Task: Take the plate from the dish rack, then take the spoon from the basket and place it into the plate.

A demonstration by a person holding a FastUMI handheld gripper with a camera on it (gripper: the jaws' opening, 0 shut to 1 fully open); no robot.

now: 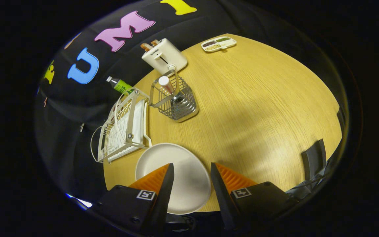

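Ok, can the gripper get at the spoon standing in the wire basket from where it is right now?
Probably yes. The gripper is open above the round white plate, and bare wooden table lies between it and the wire basket, where the spoon sticks up above the rim.

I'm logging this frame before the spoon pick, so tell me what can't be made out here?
- Spoon in the wire basket, gripper view: its lower end is hidden by the mesh.
- Plate on the table: its near edge is covered by the open gripper.
- Bottle: lower part hidden behind the dish rack.
- Divided tray: contents too small.
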